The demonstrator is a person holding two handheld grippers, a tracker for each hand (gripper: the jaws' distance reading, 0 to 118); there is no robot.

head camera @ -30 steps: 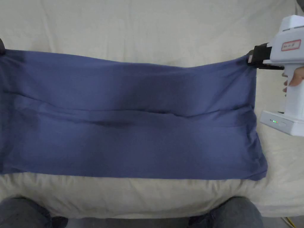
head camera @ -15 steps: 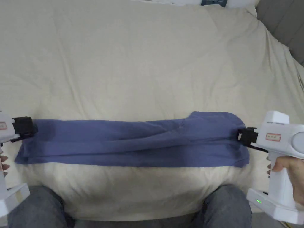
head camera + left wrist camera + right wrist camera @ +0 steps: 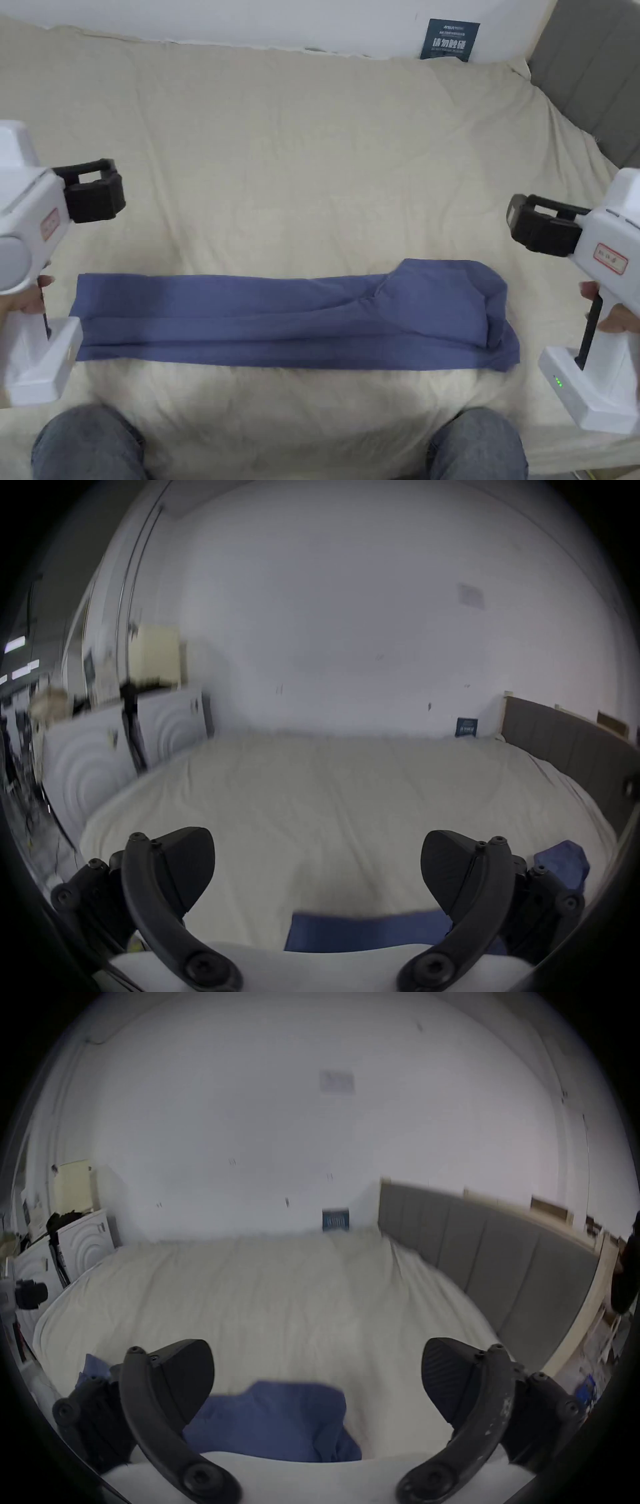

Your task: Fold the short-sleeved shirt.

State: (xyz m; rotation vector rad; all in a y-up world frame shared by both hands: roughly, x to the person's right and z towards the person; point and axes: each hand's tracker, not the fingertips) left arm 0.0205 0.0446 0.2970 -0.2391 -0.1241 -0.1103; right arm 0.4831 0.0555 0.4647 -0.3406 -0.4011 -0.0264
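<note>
Shirt [image 3: 294, 322] on bed [image 3: 325, 156], near edge

Left gripper [image 3: 94, 187] and right gripper [image 3: 531, 226] — jaws spread wide, both held aloft

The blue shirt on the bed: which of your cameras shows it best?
The head view: the whole blue shirt lies there as one long folded strip across the bed, end to end. The left gripper view catches just a band of it low in the picture, between the open jaws; the right gripper view shows one bunched end.
</note>
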